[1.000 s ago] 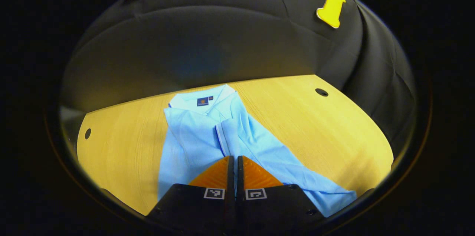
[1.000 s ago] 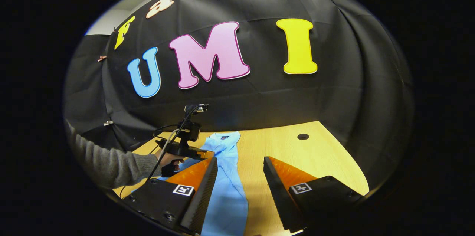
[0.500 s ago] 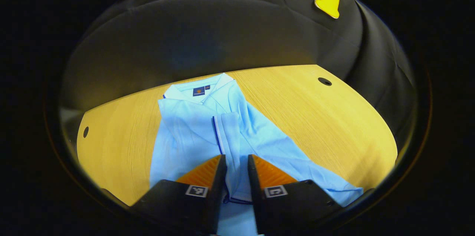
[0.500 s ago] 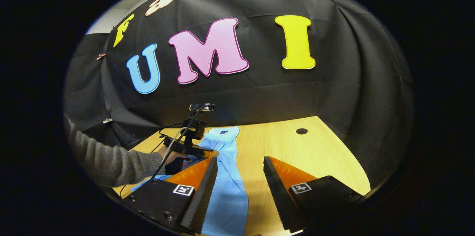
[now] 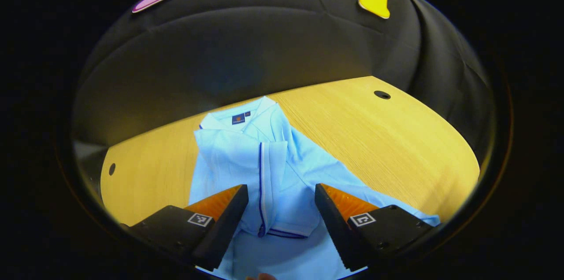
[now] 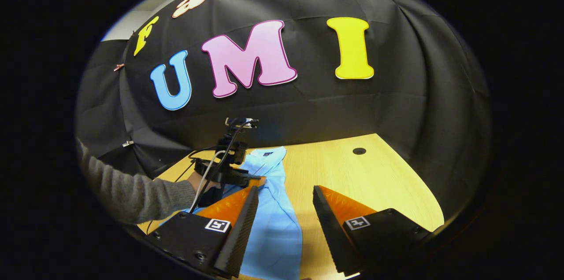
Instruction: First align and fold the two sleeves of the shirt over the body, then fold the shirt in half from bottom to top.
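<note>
Jaws spread on both grippers — shirt (image 5: 246, 161) lies beneath, untouched.

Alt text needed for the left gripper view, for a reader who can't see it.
The left gripper, fingers spread open, hovers over a light blue shirt lying on a wooden table, one sleeve folded over its body. The collar points toward the black cloth wall.

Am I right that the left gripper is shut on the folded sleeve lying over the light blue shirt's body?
Not quite. In the left gripper view the left gripper is open, its fingers spread either side of the folded sleeve, gripping nothing. The sleeve does lie over the body of the light blue polo shirt on the wooden table.
</note>
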